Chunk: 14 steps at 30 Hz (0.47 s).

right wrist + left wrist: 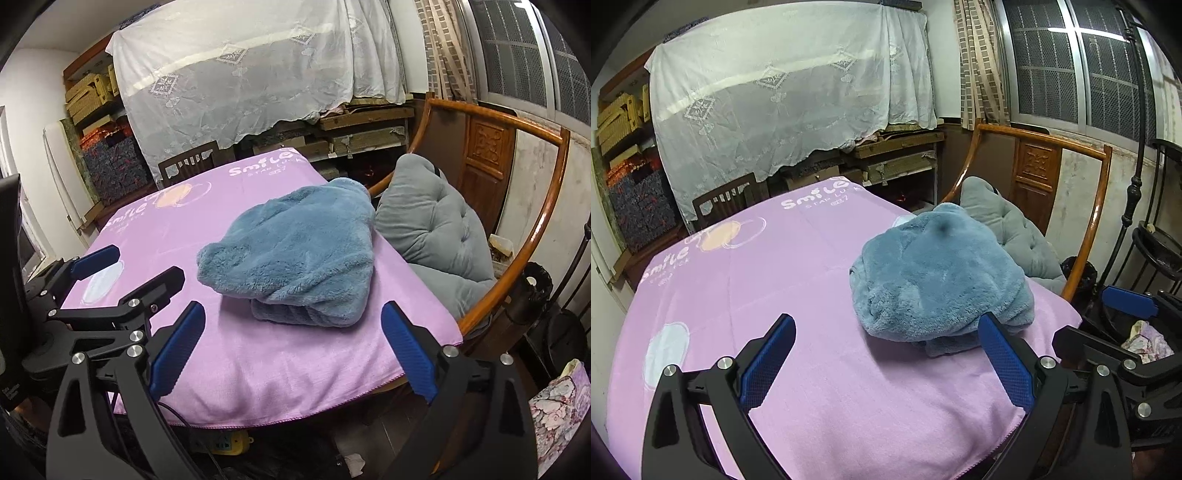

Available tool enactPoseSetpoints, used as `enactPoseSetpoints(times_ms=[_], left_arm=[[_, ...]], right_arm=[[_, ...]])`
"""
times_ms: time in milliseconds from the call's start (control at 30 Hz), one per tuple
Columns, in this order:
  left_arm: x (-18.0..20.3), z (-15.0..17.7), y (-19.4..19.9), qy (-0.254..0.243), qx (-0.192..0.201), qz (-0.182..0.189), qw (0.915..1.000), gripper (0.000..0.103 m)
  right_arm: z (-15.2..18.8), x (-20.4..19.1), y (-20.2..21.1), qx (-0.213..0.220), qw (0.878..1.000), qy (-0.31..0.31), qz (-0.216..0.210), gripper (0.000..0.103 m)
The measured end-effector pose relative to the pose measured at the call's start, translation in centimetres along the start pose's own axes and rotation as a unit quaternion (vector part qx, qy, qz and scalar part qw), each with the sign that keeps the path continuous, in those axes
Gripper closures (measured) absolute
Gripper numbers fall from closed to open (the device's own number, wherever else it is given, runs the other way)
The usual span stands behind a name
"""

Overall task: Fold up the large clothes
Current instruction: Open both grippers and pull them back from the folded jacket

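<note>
A fluffy blue-grey garment (938, 273) lies folded in a thick bundle on the right side of the table, which is covered with a pink cloth (768, 280). It also shows in the right wrist view (295, 254). My left gripper (886, 328) is open and empty, held above the cloth near the table's front edge, just short of the garment. My right gripper (291, 317) is open and empty, at the front edge before the garment. The left gripper (129, 266) shows at the left of the right wrist view, and the right gripper (1108, 317) at the right of the left wrist view.
A wooden round-backed chair (546, 206) with a grey cushion (436, 229) stands against the table's right side. Shelves under a white lace sheet (783, 96) stand behind the table. A dark chair (724, 199) is at the far edge. A black metal stand (1134, 192) is right.
</note>
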<state>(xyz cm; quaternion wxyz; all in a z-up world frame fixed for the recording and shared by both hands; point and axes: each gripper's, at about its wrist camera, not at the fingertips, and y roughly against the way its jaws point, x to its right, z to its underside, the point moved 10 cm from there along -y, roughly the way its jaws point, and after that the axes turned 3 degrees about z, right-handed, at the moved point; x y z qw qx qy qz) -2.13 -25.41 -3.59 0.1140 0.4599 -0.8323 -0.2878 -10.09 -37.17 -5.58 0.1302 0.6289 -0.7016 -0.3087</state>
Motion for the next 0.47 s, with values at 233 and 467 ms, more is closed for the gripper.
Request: enactPoseSetpoints(times_ms=[233,467], left_arm=[[-0.02,-0.1,0.23,-0.002,0.01,-0.007,0.9999,0.004],[-0.68,-0.04,0.21,0.009,0.011,-0.023,0.9996,0.004]], right_arm=[[0.14,0.09,-0.41,-0.007,1.0,-0.008,-0.007,0.01],[0.09,0.42,-0.44,-0.006,1.0,-0.015,-0.006,0.01]])
